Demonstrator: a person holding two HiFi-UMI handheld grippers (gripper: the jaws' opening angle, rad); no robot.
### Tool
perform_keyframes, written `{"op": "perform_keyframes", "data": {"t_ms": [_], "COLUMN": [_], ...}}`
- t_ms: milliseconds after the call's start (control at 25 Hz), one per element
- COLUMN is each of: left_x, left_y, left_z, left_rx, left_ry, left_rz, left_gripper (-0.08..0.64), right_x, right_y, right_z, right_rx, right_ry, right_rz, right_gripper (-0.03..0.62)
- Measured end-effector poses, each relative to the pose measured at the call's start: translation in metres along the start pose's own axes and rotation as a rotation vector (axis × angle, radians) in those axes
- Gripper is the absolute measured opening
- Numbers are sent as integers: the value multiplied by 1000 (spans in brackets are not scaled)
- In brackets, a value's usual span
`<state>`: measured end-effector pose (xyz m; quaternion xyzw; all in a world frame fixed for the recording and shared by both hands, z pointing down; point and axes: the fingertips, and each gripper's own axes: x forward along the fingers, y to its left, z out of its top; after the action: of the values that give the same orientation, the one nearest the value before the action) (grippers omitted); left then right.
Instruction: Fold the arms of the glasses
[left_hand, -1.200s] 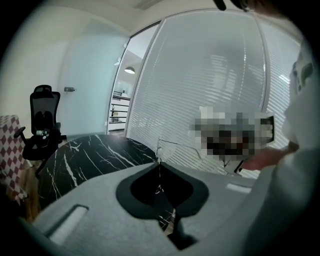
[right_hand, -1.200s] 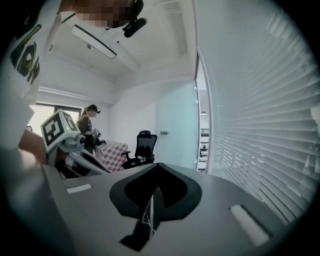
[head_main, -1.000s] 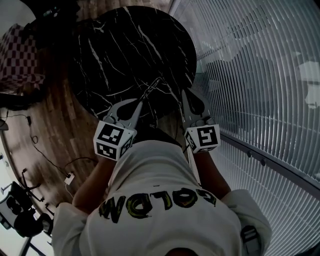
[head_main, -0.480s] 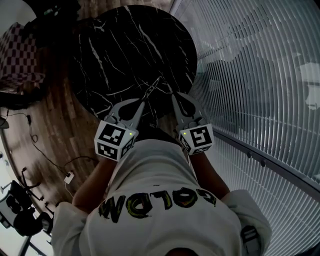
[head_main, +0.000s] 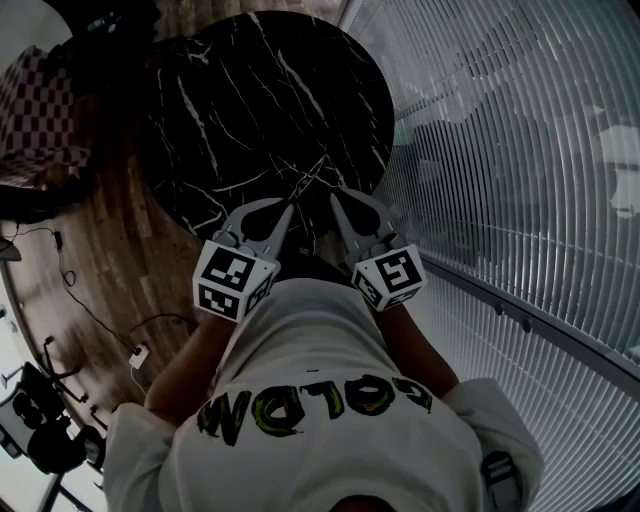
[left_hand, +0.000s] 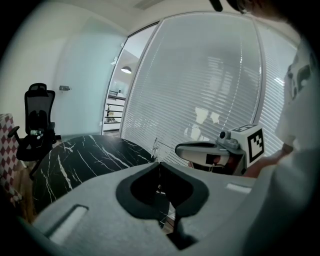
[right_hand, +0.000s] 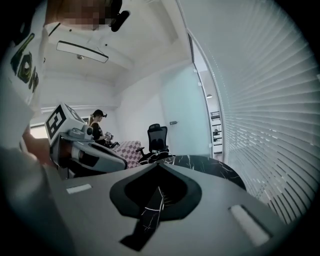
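The glasses (head_main: 308, 178) are a thin wire frame held just above the near edge of the black marble table (head_main: 250, 90). My left gripper (head_main: 287, 207) is shut on their near end, and the frame slants up and away from its tips. In the left gripper view only a thin wire of the glasses (left_hand: 155, 145) shows above the closed tips of the left gripper (left_hand: 159, 164). My right gripper (head_main: 334, 198) is shut with nothing in it, close to the right of the glasses. In its own view the right gripper (right_hand: 158, 166) has its jaws together over the marble.
A glass wall with slatted blinds (head_main: 520, 150) curves along the right, close to the table. Wooden floor (head_main: 100, 250) with cables (head_main: 140, 355) lies to the left. A checkered seat (head_main: 35, 110) and an office chair (left_hand: 37, 120) stand beyond. A person (right_hand: 97, 125) sits far back.
My right gripper has swung left and slightly forward, toward the glasses and the left gripper. The left gripper and the glasses have stayed in place.
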<state>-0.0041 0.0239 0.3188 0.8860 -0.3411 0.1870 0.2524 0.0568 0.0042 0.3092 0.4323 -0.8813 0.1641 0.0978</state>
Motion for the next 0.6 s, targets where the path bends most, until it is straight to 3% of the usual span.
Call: {"op": "perform_keyframes", "data": {"t_ms": [600], "left_x": [1], "left_y": [-1], "left_z": [-2], "left_rx": [4], "left_ry": [2], "left_rz": [-12], "left_gripper": [5], "right_x": [6], "right_y": [11], "right_z": [-3], "right_rx": [50], "right_ry": [8], "right_rz": [53], "right_gripper": [3]}}
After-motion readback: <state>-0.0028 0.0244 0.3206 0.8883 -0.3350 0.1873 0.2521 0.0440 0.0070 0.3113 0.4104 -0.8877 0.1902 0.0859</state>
